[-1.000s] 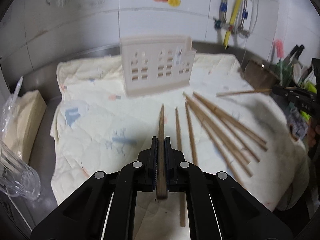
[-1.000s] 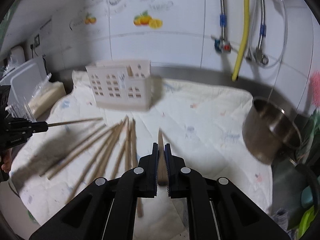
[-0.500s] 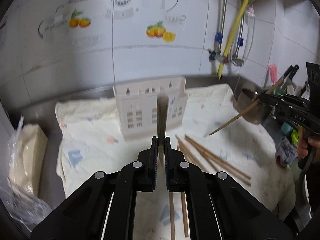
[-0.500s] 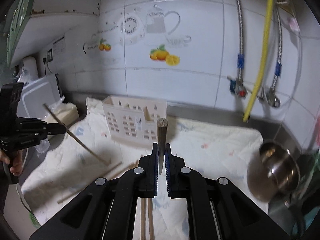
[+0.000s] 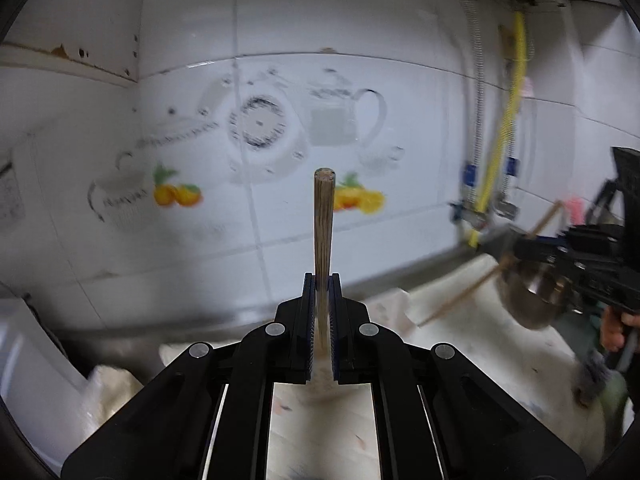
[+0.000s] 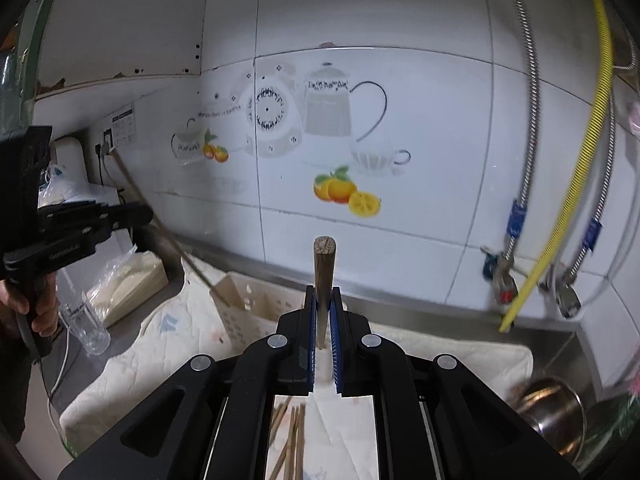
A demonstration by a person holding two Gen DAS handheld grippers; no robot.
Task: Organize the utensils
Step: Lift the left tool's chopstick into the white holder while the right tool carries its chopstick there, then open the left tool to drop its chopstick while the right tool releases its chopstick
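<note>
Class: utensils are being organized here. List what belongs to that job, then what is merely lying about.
Job: left claw gripping a chopstick; right claw gripping another chopstick; loose chopsticks on the cloth; slotted holder.

Lying about: steel pot; clear glass; yellow hose.

Two grippers, each holding one chopstick; one utensil basket; one steel pot; one glass.

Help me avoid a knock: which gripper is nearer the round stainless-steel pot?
Right. The right gripper is close beside the stainless-steel pot; the left gripper is across the cream cloth.
</note>
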